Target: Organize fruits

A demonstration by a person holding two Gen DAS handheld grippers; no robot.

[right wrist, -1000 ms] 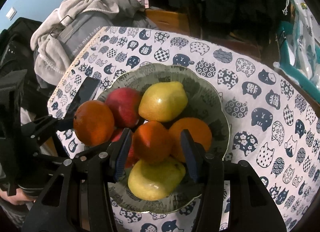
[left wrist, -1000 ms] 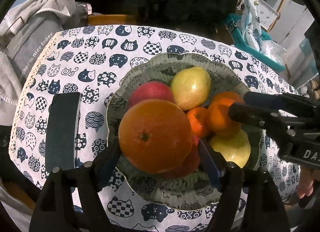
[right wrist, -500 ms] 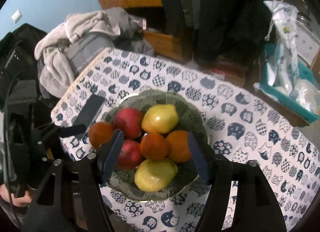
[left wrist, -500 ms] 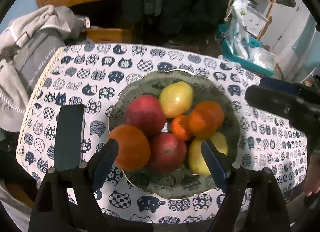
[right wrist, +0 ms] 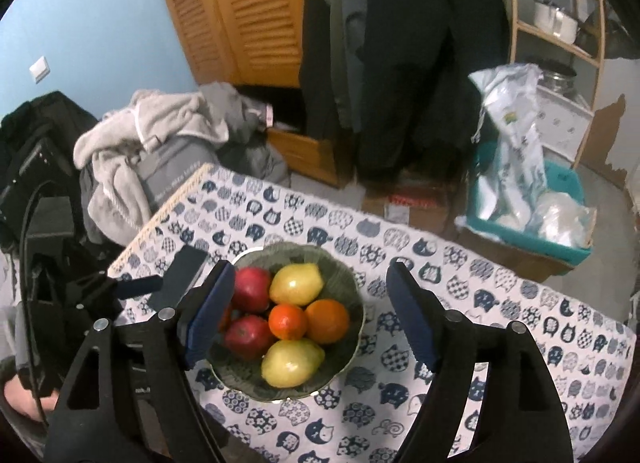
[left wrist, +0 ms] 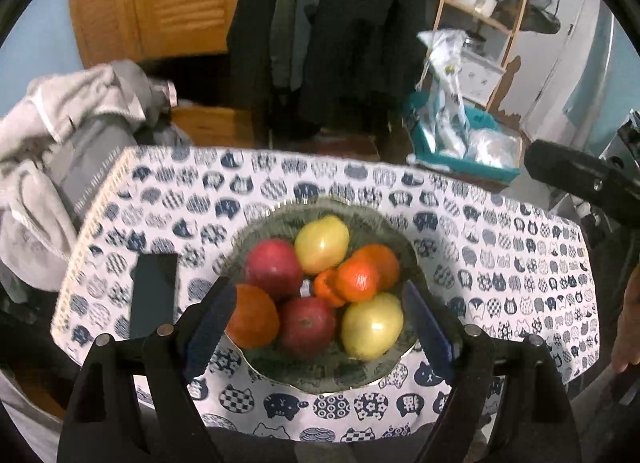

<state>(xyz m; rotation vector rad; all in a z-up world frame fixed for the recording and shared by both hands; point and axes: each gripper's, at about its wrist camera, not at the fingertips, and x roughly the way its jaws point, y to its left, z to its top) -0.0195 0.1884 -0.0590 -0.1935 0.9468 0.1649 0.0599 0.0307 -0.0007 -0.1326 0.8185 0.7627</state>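
A grey-green patterned bowl (left wrist: 360, 219) (right wrist: 356, 291) sits on the cat-print tablecloth and holds two red apples (left wrist: 274, 269), two yellow lemons (left wrist: 322, 243), and several oranges (left wrist: 252, 315). My left gripper (left wrist: 318, 323) is open and empty, held back above the bowl's near side. My right gripper (right wrist: 310, 315) is open and empty, high above the bowl. The right gripper shows at the right edge of the left wrist view (left wrist: 580, 179); the left gripper shows at the left of the right wrist view (right wrist: 120, 287).
A dark phone (left wrist: 154, 295) lies on the cloth left of the bowl. Clothes are piled on a chair (right wrist: 160, 151) at the table's left. A teal bin with bags (right wrist: 528, 215) stands on the floor beyond. The cloth (right wrist: 520, 323) covers the table.
Both grippers have pulled up and back from the bowl. The large orange that was between my left fingers now rests at the bowl's left front.
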